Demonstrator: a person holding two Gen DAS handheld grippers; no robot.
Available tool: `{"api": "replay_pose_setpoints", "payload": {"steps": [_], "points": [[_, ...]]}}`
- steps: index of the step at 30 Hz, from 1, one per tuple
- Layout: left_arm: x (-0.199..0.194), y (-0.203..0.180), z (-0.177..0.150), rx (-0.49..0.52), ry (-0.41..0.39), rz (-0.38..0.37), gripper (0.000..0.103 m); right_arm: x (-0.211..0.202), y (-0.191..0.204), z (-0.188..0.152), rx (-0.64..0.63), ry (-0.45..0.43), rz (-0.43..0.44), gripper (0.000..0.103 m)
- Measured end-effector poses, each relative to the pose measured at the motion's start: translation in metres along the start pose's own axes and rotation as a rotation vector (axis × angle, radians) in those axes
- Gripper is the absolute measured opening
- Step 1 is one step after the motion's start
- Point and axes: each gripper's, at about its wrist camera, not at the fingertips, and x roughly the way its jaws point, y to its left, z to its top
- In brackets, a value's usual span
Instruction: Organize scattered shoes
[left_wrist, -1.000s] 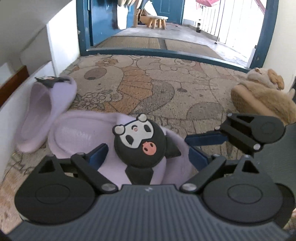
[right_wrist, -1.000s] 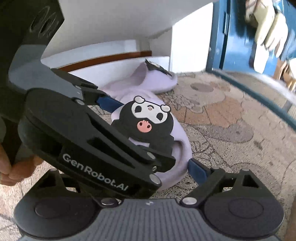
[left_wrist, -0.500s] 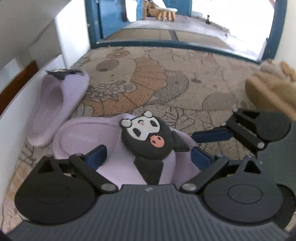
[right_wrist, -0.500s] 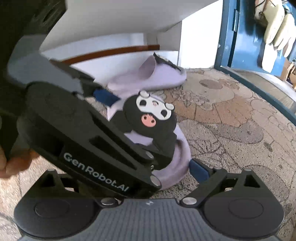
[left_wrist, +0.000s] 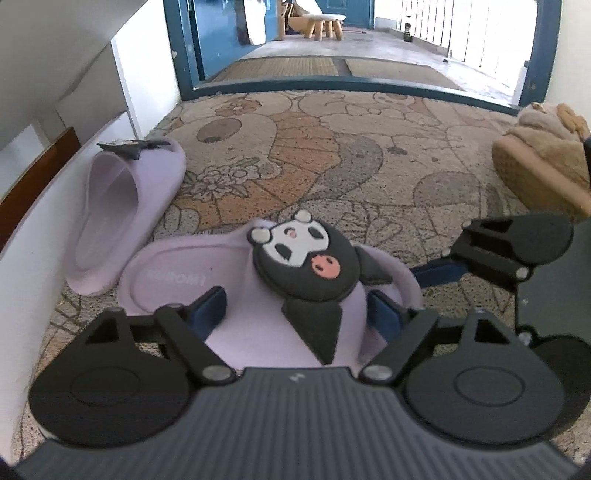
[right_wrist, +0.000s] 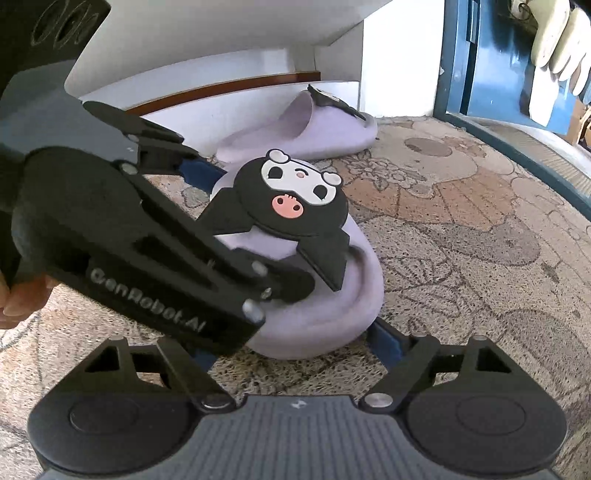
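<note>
Risk: lilac slipper (left_wrist: 236, 295) twisting loose. My left gripper (left_wrist: 295, 306) and right gripper (right_wrist: 291, 347) both closing across it, grip unconfirmed; mate slipper (left_wrist: 122, 218) just beyond.

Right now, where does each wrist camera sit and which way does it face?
Left wrist: on the left gripper, tilted down toward the open blue doorway; its closing jaws straddle the lilac foam slipper with black cartoon charm.
Right wrist: on the right gripper, facing the white step; fingertips of a hand show.
Shared: that slipper, its mate, the other gripper.
</note>
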Motion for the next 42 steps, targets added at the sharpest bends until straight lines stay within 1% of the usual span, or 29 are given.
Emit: {"api": "replay_pose_setpoints", "payload": {"steps": [1,5,7,11,14,19,23,31,35,38,41,42], "points": [[-0.003,0.001,0.000,-0.012,-0.001,0.000,0.081,-0.001,0.001,0.000,0.006,-0.001,0.006,0.084],[-0.015,0.006,-0.005,-0.039,0.015,0.039,0.081,-0.008,0.012,0.003,0.003,-0.012,0.028,0.084],[-0.023,0.010,-0.010,-0.055,0.025,0.057,0.082,-0.011,0.023,0.004,0.004,-0.015,0.056,0.084],[-0.041,0.017,-0.029,-0.095,0.040,0.094,0.083,-0.013,0.048,0.001,0.008,-0.006,0.111,0.084],[-0.055,0.023,-0.052,-0.135,0.056,0.132,0.084,-0.011,0.068,-0.003,-0.004,0.011,0.142,0.084],[-0.076,0.034,-0.074,-0.195,0.068,0.169,0.084,-0.012,0.098,-0.006,-0.064,0.023,0.188,0.084],[-0.082,0.041,-0.081,-0.216,0.068,0.187,0.085,-0.012,0.116,-0.005,-0.075,0.028,0.214,0.084],[-0.091,0.046,-0.077,-0.242,0.050,0.195,0.087,-0.016,0.120,-0.002,-0.009,0.022,0.243,0.085],[-0.100,0.043,-0.081,-0.238,0.043,0.195,0.090,-0.020,0.125,-0.002,-0.010,0.016,0.256,0.085],[-0.112,0.044,-0.096,-0.253,0.066,0.206,0.090,-0.022,0.131,-0.004,-0.023,0.018,0.272,0.085],[-0.123,0.048,-0.108,-0.277,0.081,0.216,0.091,-0.025,0.147,-0.008,-0.043,0.019,0.307,0.085],[-0.129,0.052,-0.114,-0.299,0.081,0.224,0.092,-0.026,0.154,-0.009,-0.049,0.021,0.318,0.085]]}}
